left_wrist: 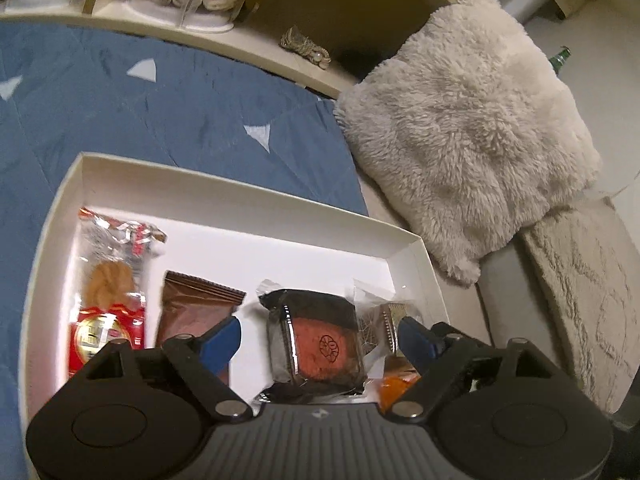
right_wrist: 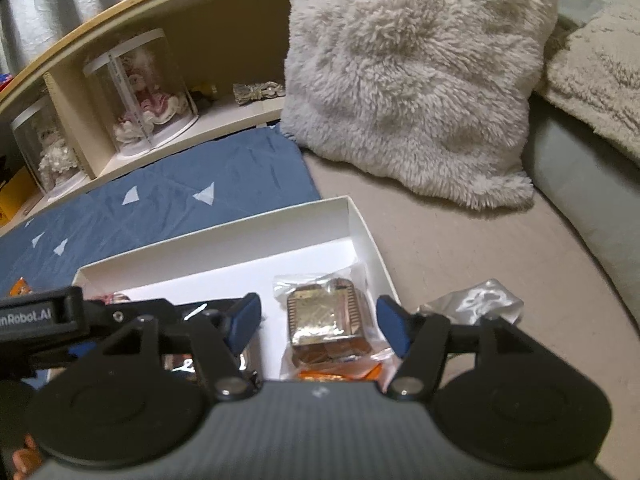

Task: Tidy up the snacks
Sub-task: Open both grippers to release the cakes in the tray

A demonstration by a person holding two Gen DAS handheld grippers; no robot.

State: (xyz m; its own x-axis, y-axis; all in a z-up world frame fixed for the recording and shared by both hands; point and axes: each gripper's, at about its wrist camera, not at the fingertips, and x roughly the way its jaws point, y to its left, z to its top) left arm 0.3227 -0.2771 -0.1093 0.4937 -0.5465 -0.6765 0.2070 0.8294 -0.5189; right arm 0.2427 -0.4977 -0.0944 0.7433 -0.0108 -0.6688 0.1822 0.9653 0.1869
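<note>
A white cardboard box (left_wrist: 256,220) lies on the bed and holds a row of wrapped snacks. From left to right: a red cookie pack (left_wrist: 106,300), a brown sachet (left_wrist: 196,312), a dark-wrapped pink cake (left_wrist: 320,344) and a clear-wrapped gold snack (left_wrist: 390,320). My left gripper (left_wrist: 320,342) is open, its blue pads either side of the pink cake. In the right wrist view my right gripper (right_wrist: 318,324) is open above the gold snack (right_wrist: 324,316) at the box's (right_wrist: 372,240) right end. The left gripper's arm (right_wrist: 80,320) crosses the left of that view.
The box rests on a blue quilt (left_wrist: 160,112). A fluffy cream pillow (left_wrist: 460,120) lies right of it, with a beige rug (left_wrist: 580,292) beyond. A silver wrapper (right_wrist: 476,300) lies outside the box's right wall. A low shelf (right_wrist: 160,92) with doll cases runs behind.
</note>
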